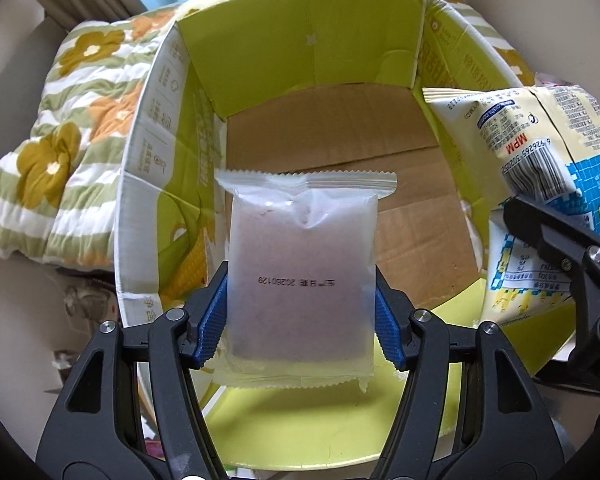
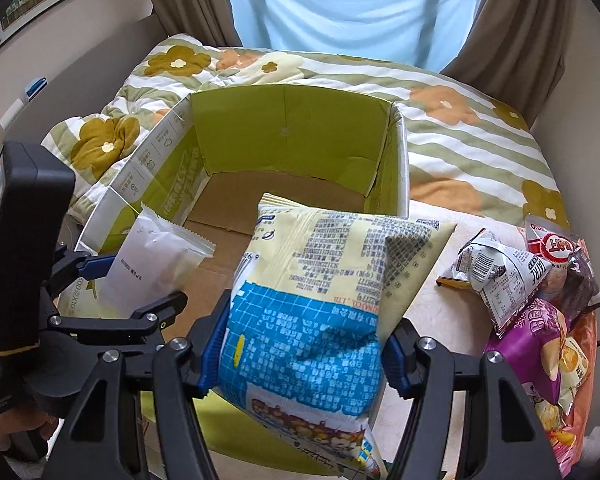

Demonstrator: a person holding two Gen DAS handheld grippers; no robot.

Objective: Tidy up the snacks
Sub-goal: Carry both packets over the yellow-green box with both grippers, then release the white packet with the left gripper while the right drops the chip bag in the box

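While both grippers hang over the open green cardboard box (image 1: 308,60), the left gripper (image 1: 300,320) clamps a frosted white packet (image 1: 302,276) between its blue pads; the date stamp reads "20260129". The right gripper (image 2: 300,356) grips a puffy yellow-and-blue snack bag (image 2: 320,300) covered in fine print; from the left wrist view its back shows "MPM" beside a barcode. More snack packets (image 2: 532,320) lie piled right of the box, on a pale surface.
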